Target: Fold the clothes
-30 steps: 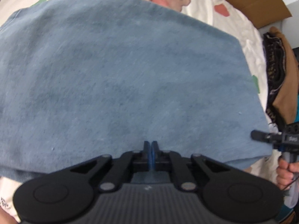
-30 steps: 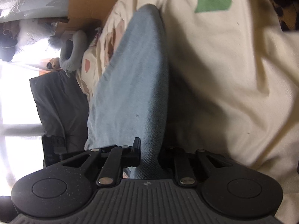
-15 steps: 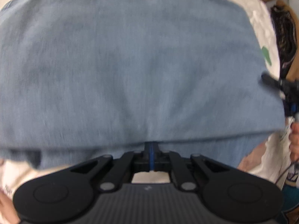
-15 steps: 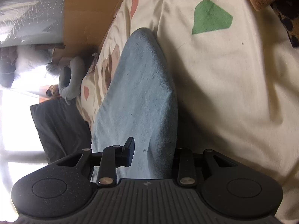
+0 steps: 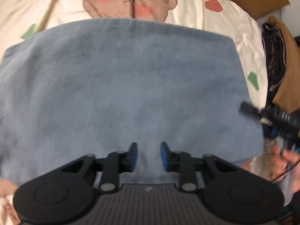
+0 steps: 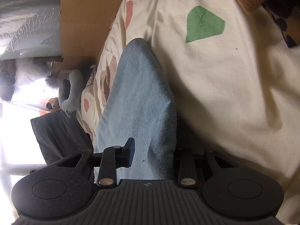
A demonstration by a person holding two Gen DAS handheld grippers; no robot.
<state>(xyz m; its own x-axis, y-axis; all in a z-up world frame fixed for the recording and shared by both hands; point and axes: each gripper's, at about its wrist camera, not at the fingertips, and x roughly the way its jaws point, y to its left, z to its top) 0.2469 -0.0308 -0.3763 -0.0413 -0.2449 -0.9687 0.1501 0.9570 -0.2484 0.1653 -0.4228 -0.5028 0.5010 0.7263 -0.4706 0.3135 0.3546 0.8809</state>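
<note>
On the bed's cream printed sheet (image 5: 215, 24) the blue garment (image 5: 121, 86) lies spread flat and folded over. My left gripper (image 5: 148, 156) hovers over its near edge, its blue-padded fingers (image 5: 133, 157) opening with no cloth between them. My right gripper (image 6: 152, 156) sits at the garment's side edge, fingers apart, the cloth lying loose between them.

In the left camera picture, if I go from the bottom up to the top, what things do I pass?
Left gripper, its fingers opening with nothing pinched → blue cloth → brown bear picture on the white bedsheet.
</note>
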